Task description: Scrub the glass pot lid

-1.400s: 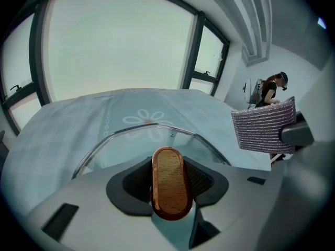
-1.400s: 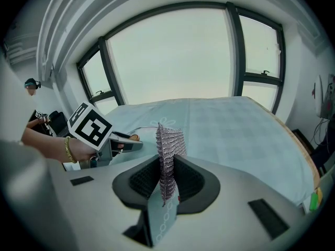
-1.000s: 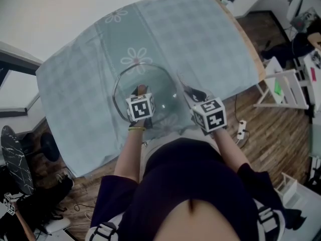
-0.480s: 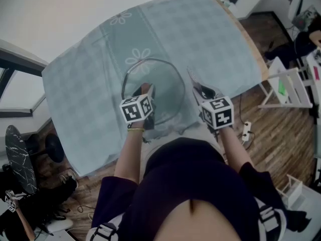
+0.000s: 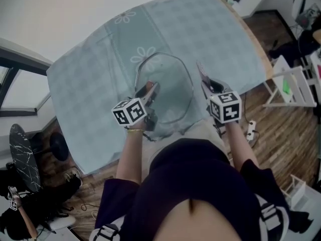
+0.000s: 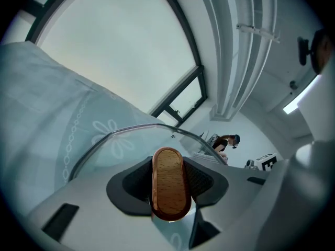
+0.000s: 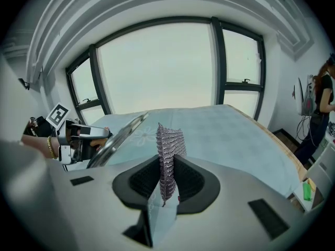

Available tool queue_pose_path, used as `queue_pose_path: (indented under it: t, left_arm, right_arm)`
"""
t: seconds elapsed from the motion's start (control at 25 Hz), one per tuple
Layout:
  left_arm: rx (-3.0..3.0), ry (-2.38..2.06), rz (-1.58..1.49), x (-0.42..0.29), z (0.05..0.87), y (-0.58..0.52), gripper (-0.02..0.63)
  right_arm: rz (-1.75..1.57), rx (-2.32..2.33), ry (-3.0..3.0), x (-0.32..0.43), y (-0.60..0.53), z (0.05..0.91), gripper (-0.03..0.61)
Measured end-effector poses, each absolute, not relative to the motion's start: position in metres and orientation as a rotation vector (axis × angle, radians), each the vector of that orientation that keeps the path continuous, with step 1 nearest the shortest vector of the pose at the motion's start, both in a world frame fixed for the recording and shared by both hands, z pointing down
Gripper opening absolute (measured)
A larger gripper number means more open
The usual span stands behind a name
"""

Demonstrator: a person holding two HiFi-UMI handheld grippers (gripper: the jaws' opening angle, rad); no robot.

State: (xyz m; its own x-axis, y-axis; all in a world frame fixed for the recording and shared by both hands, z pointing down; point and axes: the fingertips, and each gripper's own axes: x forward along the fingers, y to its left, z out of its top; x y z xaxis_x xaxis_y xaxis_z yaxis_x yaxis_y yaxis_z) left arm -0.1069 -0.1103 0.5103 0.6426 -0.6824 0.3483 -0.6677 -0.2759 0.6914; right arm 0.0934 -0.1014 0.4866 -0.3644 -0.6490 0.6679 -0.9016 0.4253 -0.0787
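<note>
Pale teal checked tablecloth (image 5: 90,84) (white daisy print), tan wooden lid handle (image 6: 170,182), silvery mesh scrubber (image 7: 168,145)

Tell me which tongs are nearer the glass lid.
Left. The left tongs grip the lid's wooden handle; the right tongs, holding a mesh scrubber, sit beside its rim.

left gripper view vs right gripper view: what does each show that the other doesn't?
Left gripper view only: the wooden handle of the lid, clamped in the left gripper. Right gripper view only: a mesh scrubber pinched in the right gripper, plus the left gripper seen from outside. Both: the tilted rim of the glass pot lid and the checked tablecloth.
</note>
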Motion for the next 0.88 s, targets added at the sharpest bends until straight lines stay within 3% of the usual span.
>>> queue_pose_path:
  t: [0.88]
  left_arm:
    - [1.841,-0.582,-0.803,-0.153,0.465,-0.091,0.167]
  right_arm:
    - [0.567,1.151,-2.242,0.054,-0.124,0.483,0.08]
